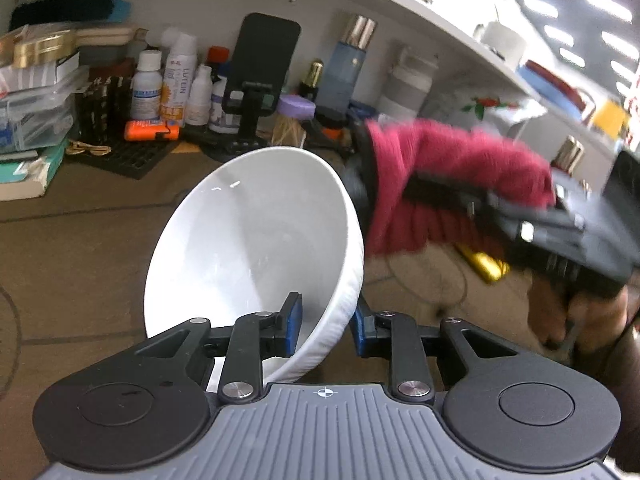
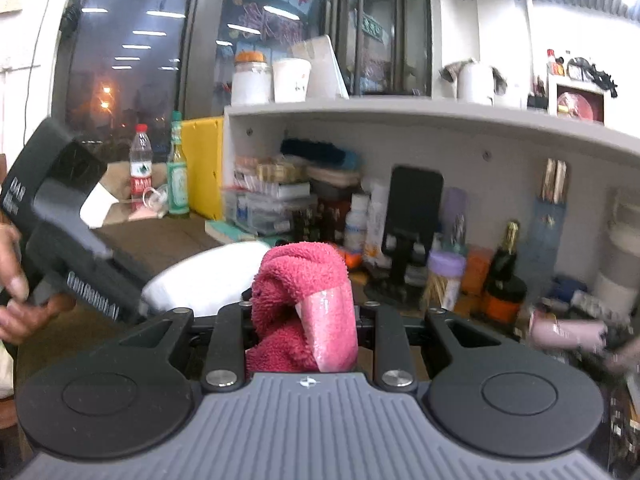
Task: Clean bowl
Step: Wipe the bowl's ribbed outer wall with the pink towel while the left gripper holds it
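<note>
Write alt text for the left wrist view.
The left gripper pinches the rim of a tilted white bowl, lifted above a brown table. Beside it, the right gripper holds a red towel near the bowl's outside.

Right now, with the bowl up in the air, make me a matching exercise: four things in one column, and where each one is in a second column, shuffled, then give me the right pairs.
Things
1. white bowl
2. red cloth
3. black phone stand
4. white kettle

Places
A. on top of the shelf
B. clamped in the right hand-held gripper
C. under the shelf, among the bottles
D. pinched by its rim in the left hand-held gripper

Pairs: 1-D, 2-B, 3-C, 4-A
</note>
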`<state>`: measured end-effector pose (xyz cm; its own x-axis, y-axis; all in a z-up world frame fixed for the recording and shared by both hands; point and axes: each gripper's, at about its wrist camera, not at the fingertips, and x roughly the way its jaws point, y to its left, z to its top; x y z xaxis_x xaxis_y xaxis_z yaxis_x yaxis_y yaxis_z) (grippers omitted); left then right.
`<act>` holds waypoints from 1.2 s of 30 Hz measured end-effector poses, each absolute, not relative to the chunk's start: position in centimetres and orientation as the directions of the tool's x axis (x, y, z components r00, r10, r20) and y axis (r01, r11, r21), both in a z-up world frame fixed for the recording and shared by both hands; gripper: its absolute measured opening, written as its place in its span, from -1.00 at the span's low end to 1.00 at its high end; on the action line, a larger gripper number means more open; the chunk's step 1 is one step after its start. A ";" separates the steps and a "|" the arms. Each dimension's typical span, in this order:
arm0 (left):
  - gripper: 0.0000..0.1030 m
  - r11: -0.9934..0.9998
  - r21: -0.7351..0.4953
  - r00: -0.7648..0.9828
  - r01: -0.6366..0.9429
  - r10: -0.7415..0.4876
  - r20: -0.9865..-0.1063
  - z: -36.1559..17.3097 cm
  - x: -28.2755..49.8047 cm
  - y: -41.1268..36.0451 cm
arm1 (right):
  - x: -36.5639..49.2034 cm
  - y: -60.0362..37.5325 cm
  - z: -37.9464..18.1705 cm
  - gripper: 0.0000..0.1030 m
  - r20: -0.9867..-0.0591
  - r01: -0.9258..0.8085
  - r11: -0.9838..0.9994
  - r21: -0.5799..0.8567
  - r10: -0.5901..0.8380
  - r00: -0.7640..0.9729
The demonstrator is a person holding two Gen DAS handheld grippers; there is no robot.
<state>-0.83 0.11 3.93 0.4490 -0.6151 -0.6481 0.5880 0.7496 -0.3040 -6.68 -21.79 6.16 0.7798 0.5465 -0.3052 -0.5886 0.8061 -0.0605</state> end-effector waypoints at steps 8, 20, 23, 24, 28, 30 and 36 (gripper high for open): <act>0.53 0.749 0.107 0.549 0.654 -0.373 -0.748 4.1 -1.9 -1.2 | -7.1 -23.1 6.2 -0.46 -0.294 -0.728 0.682 0.068 0.711 0.639; 0.04 0.590 0.501 0.719 0.633 -0.207 -0.663 3.4 -3.2 -6.8 | -4.8 -25.5 3.1 -0.42 -0.333 -0.601 0.788 0.136 0.607 0.722; 0.05 0.598 0.495 0.719 0.630 -0.209 -0.663 3.5 -2.9 -6.8 | -4.8 -25.3 2.9 -0.41 -0.339 -0.598 0.792 0.127 0.601 0.724; 0.04 0.609 0.484 0.715 0.628 -0.206 -0.668 3.6 -2.6 -6.8 | -4.9 -25.3 3.0 -0.41 -0.338 -0.599 0.791 0.127 0.602 0.724; -0.05 0.614 0.463 0.699 0.640 -0.215 -0.682 4.0 -1.6 -7.2 | -5.2 -25.6 3.1 -0.41 -0.335 -0.600 0.789 0.130 0.605 0.722; -0.29 0.648 0.367 0.649 0.667 -0.263 -0.714 4.5 -0.6 -6.7 | -5.1 -25.4 3.0 -0.41 -0.335 -0.598 0.790 0.134 0.604 0.723; -0.59 0.766 -0.325 0.487 0.555 -0.616 -0.619 5.4 3.7 0.9 | -4.8 -24.8 2.9 -0.41 -0.335 -0.587 0.797 0.143 0.597 0.729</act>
<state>3.65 0.86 5.43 0.4868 -0.6160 -0.6194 0.5552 0.7656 -0.3250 -4.84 -24.84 2.92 0.7292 0.5965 -0.3352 -0.5866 0.7972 0.1426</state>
